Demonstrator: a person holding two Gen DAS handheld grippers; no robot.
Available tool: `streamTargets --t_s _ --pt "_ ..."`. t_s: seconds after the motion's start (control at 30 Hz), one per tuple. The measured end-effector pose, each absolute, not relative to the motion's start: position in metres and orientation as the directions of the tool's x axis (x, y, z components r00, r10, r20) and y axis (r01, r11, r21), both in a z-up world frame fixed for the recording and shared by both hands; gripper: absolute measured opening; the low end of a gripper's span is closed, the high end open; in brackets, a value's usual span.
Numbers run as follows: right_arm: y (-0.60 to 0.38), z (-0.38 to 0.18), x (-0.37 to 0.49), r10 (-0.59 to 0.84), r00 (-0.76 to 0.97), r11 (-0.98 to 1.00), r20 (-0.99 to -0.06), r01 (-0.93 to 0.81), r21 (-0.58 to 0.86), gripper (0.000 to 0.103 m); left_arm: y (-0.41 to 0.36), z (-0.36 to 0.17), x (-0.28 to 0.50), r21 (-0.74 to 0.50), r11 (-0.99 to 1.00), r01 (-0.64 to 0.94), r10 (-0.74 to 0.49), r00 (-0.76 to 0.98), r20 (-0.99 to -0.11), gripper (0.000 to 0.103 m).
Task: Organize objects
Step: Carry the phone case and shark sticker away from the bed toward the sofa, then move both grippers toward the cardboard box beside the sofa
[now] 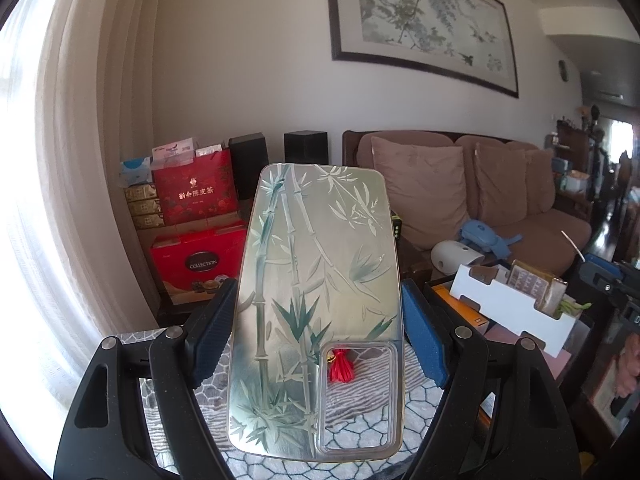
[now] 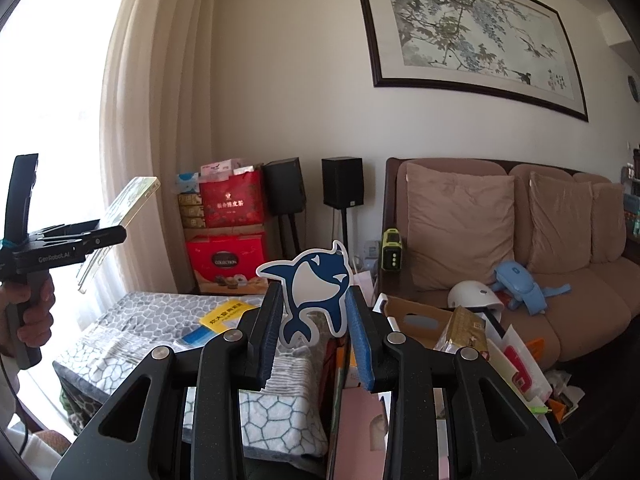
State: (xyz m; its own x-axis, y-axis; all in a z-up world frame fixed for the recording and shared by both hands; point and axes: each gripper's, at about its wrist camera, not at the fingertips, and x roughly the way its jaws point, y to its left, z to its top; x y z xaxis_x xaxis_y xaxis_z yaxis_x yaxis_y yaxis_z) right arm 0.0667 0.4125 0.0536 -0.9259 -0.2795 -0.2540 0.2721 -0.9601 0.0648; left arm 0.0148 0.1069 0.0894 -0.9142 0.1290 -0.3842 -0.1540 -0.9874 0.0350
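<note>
**Two handheld grippers, each carrying one flat item above a cluttered table**

Two black two-finger grippers are being held up in a living room. The left gripper (image 1: 316, 332) is pinching a clear, glossy plastic phone case (image 1: 316, 300) printed with green bamboo stalks and leaves; its ribbed dark pads are pressing on the long edges of the case, which is tilting upward and away from the camera. The rounded rectangular camera cut-out is sitting at the near right corner of the case, and a small red tassel (image 1: 341, 366) is showing through it. In the right wrist view the same case (image 2: 120, 220) is appearing edge-on at the far left, raised against the pale pleated curtain (image 2: 132, 120), with a hand (image 2: 30, 312) wrapping the grey handle below.

The right gripper (image 2: 316, 320) is pinching a flat, die-cut card in the shape of a blue and white whale (image 2: 310, 292), standing upright between its blue ribbed pads, which are touching the sides of the card.

Below both tools, a grey and white cloth with a cobblestone pattern (image 2: 132, 320) is covering the table, and a yellow booklet (image 2: 226, 312) is lying on it. A white cardboard tray (image 1: 516, 304) holding packets is standing to the right. A brown cushioned sofa (image 2: 560, 240) and red gift boxes (image 2: 226, 260) are lining the wall behind.
</note>
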Motion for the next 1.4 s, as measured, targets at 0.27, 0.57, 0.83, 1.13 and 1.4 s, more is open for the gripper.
streamTargets --t_s 0.27,0.57,0.83,1.13,1.4 --pt "0.415 0.054 0.067 -0.278 -0.925 -0.960 -0.260 0.270 0.069 0.032 0.122 0.090 0.013 0.043 -0.981 -0.189 0.159 -0.912 -0.378 0.076" --pt "0.417 0.054 0.061 -0.269 -0.925 -0.963 -0.269 0.259 0.071 0.032 0.130 0.086 0.005 0.030 -0.978 -0.207 0.180 -0.906 -0.383 0.076" --pt "0.423 0.053 0.059 -0.259 -0.926 -0.966 -0.274 0.249 0.074 0.032 0.134 0.086 0.001 0.028 -0.975 -0.220 0.192 -0.902 -0.386 0.076" --pt "0.427 0.053 0.059 -0.248 -0.929 -0.969 -0.273 0.236 0.076 0.032 0.139 0.087 0.000 0.018 -0.972 -0.232 0.208 -0.901 -0.380 0.076" --pt "0.431 0.055 0.060 -0.237 -0.933 -0.971 -0.270 0.224 0.078 0.032 0.148 0.087 -0.001 0.006 -0.969 -0.246 0.225 -0.897 -0.381 0.076"
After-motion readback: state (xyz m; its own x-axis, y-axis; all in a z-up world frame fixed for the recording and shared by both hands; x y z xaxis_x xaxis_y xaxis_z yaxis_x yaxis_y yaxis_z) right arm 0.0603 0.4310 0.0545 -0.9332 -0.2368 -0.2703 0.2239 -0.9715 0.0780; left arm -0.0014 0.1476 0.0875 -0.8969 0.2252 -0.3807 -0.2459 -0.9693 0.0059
